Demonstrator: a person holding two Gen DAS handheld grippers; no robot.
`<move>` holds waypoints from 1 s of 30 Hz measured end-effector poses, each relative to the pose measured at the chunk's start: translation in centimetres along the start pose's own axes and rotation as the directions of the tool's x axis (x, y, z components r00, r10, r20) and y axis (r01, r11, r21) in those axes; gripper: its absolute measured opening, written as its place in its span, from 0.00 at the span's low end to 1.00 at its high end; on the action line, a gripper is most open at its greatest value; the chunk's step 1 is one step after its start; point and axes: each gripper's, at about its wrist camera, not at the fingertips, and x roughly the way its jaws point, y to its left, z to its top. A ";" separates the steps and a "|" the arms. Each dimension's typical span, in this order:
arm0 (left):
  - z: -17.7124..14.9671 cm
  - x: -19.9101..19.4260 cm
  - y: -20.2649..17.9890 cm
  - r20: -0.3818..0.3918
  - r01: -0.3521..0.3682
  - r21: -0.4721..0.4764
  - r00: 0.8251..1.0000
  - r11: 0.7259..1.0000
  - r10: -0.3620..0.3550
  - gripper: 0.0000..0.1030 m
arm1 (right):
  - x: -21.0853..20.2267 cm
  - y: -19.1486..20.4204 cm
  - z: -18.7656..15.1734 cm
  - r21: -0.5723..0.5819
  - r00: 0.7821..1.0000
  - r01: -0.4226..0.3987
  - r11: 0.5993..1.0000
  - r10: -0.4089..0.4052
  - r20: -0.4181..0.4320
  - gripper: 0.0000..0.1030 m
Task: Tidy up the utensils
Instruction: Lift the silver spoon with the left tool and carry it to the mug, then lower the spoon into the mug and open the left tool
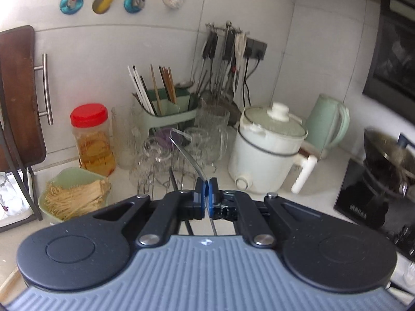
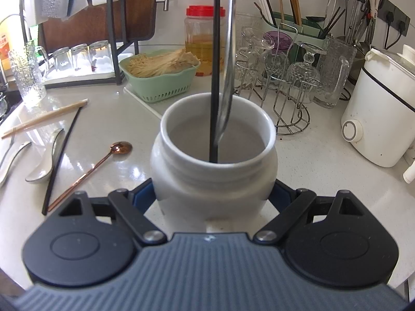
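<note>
- Left wrist view: your left gripper is pinched tight on a thin metal utensil. Handle runs forward and up from the pads; the rest passes down under the gripper, out of sight.
- Frame is blurred, so ease off speed before you let go.
- Glasses stand right behind the handle tip; don't swing it forward into them.
- Right wrist view: your right gripper is clamped on the white jar, pads on both sides of its belly. Jar stands on the counter, mid-area, just in front of the glass rack.
- The metal utensil hangs from above with its tip just inside the mouth, beside a black chopstick already standing in the jar.
- Keep the jar pinned, lower straight down, and release only once the tip is near the bottom.
- Left to collect near the counter's left edge: wooden chopsticks, black chopstick, copper spoon, white spoons.
</note>
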 end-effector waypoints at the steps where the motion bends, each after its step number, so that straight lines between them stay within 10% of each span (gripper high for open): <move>1: -0.3 0.2 0.0 -0.008 0.000 0.005 1.000 1.000 0.000 0.03 | 0.0 0.0 0.0 0.000 1.000 -0.001 1.000 0.001 0.001 0.89; 30: -5.4 0.9 2.2 -0.230 -0.012 -0.093 0.973 0.996 -0.010 0.04 | 0.0 0.0 -0.1 -0.009 1.000 -0.003 1.000 0.004 0.013 0.89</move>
